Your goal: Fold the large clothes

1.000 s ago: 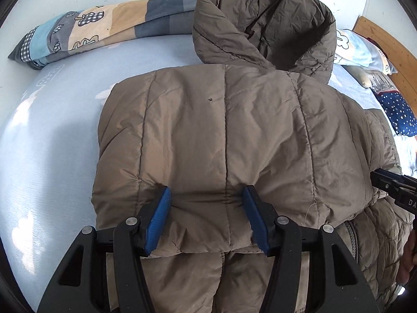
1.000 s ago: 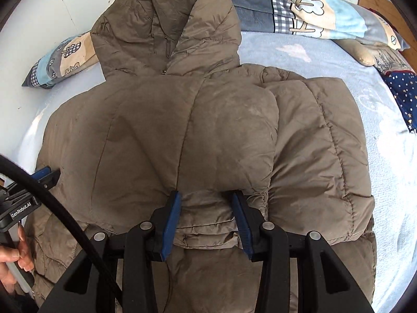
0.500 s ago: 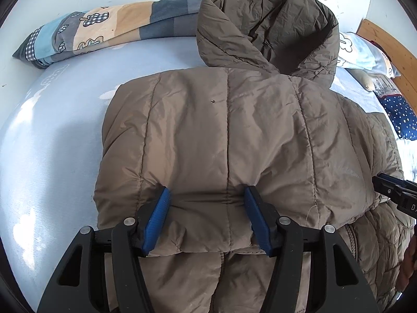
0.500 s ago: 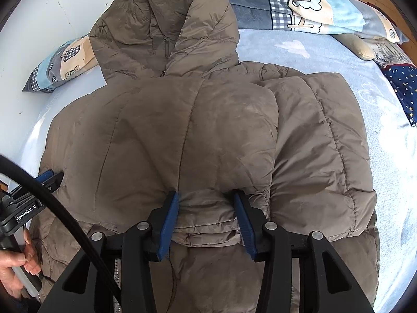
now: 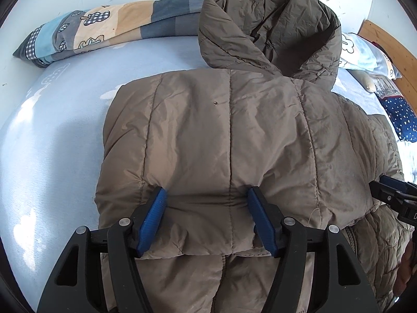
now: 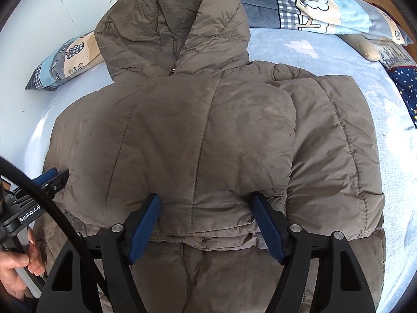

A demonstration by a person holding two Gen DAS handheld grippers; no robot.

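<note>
we see a brown quilted hooded jacket (image 5: 234, 143) folded on the light blue bed (image 5: 52, 130), hood (image 6: 172, 26) toward the patchwork pillow (image 5: 104, 31). our left gripper (image 5: 206, 214) and right gripper (image 6: 206, 221) have jaws spread wide, blue pads pressing the folded hem's puffy, vertically stitched panels.

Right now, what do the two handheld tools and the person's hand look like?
Both tools, left and right, have black skeletal frames with cut-outs, silver pivot screws and ribbed blue finger pads. The left one's side bears white "GenRobot.AI" lettering. A black cable curves past it. The left hand is bare.
</note>
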